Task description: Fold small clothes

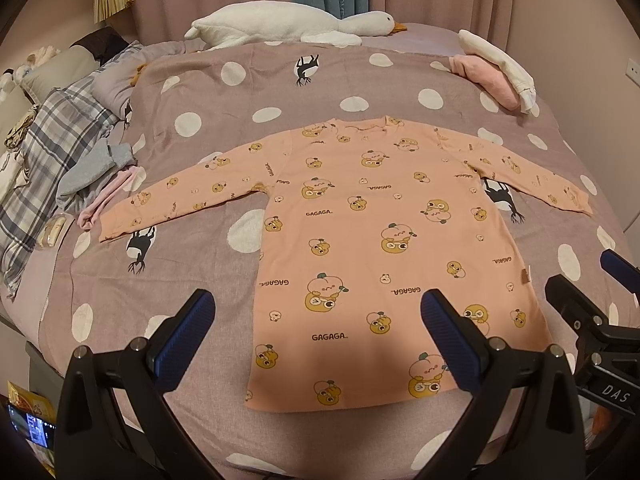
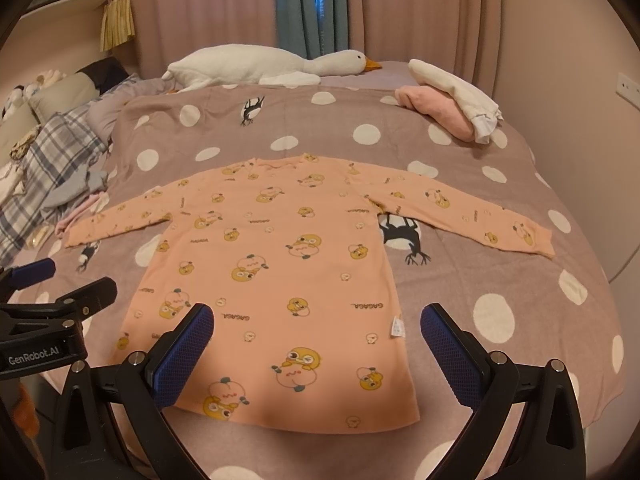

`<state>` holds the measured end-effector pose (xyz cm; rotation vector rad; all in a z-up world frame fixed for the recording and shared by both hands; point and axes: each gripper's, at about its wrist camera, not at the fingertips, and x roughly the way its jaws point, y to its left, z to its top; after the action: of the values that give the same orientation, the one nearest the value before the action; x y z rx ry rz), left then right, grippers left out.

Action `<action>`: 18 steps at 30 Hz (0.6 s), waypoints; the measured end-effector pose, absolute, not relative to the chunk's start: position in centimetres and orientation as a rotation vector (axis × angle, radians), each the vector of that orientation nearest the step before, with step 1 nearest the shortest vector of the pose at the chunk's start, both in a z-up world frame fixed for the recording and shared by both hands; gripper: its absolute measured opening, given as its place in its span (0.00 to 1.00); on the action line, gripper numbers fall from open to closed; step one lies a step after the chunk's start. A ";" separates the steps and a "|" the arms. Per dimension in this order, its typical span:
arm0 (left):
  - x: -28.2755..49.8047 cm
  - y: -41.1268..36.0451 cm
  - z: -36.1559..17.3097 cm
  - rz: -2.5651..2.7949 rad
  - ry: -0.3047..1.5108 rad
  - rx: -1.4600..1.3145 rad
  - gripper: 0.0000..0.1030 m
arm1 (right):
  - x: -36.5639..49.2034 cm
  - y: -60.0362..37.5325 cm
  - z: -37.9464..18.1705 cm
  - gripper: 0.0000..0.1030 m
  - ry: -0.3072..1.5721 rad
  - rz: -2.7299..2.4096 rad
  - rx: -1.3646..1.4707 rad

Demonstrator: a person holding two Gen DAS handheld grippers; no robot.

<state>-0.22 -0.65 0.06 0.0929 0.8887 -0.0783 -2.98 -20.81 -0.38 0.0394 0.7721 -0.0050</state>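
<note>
Grippers first, nearest to me: my left gripper [image 1: 318, 320] hangs above the hem of the shirt with its blue-padded fingers [image 1: 442, 318] spread wide and nothing between them. My right gripper [image 2: 317, 330] is spread just as wide and also empty, poised over the shirt's lower right part; in the left wrist view it shows at the right edge [image 1: 592, 292], beside my left one.

Below both lies the peach long-sleeved shirt [image 1: 360, 220], flat on the bed, hem toward me and neckline away. It is printed with yellow cartoon ducks and the word GAGAGA. Both sleeves are stretched out sideways, each angled slightly back toward me at the cuff. A small white tag [image 2: 396, 326] sticks out at the right side seam.

The shirt rests on a mauve bedspread [image 1: 208, 92] with large white dots and black deer figures. To the left of the left sleeve sits a heap of clothes: a grey plaid piece [image 1: 52, 140], a grey sleeve [image 1: 100, 164] and something pale pink [image 1: 108, 196] just beside the cuff.

Farther back on the right, a pink folded garment [image 2: 436, 114] lies with a white garment [image 2: 460, 92] resting on top of it. At the far edge of the bed a white plush goose [image 2: 264, 64] lies on its side, in front of pink and blue curtains [image 2: 304, 4].
</note>
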 end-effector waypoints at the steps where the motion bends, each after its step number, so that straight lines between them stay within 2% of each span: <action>1: -0.2 -0.6 0.0 -0.079 0.889 0.093 1.00 | -3.0 -20.8 -0.4 0.99 0.772 -0.004 0.040; 18: -0.2 -0.7 -0.1 -0.079 0.890 0.093 1.00 | -3.0 -21.0 -0.5 0.99 0.771 -0.001 0.047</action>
<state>-0.19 -0.71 -0.09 0.0929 0.8898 -0.0792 -2.97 -20.96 -0.47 0.0467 0.7710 -0.0013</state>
